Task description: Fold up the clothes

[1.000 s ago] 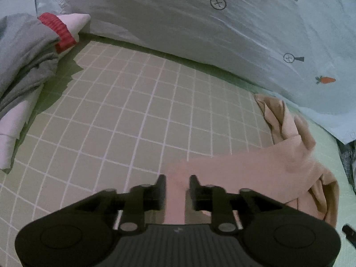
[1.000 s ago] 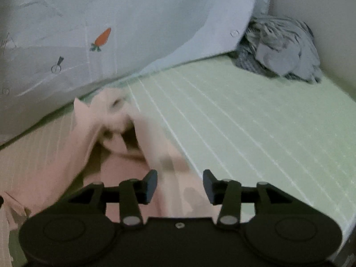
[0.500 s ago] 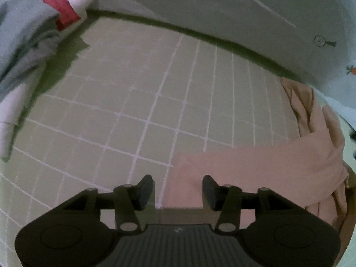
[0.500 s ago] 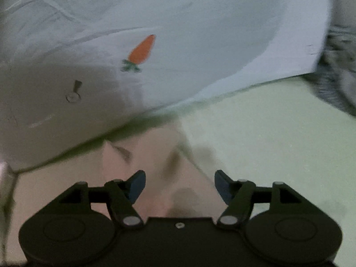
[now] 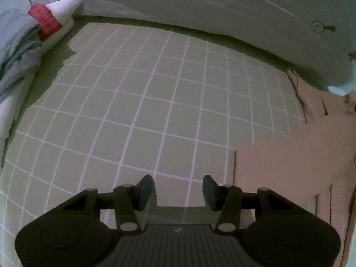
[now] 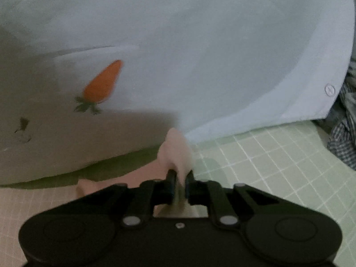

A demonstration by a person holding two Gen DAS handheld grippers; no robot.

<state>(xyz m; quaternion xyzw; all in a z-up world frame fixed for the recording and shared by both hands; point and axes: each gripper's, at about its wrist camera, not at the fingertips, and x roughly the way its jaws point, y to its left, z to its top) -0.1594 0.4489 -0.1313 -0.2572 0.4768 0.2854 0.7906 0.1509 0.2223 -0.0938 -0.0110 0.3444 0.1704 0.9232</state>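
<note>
A pink garment (image 5: 296, 155) lies on the green grid mat (image 5: 155, 102), at the right of the left wrist view. My left gripper (image 5: 178, 189) is open and empty over the mat, just left of the garment's near edge. In the right wrist view my right gripper (image 6: 180, 184) is shut on a bunched fold of the pink garment (image 6: 175, 151), which sticks up between the fingers.
A pale blue quilt with a carrot print (image 6: 178, 55) lies along the back in both views (image 5: 222, 4). A grey, white and red garment pile (image 5: 26, 51) lies at the left. A checked grey garment (image 6: 344, 133) lies at the far right.
My left gripper let go of the pink garment, opened and moved left of it. My right gripper moved forward to the garment's far part and closed on a fold.
</note>
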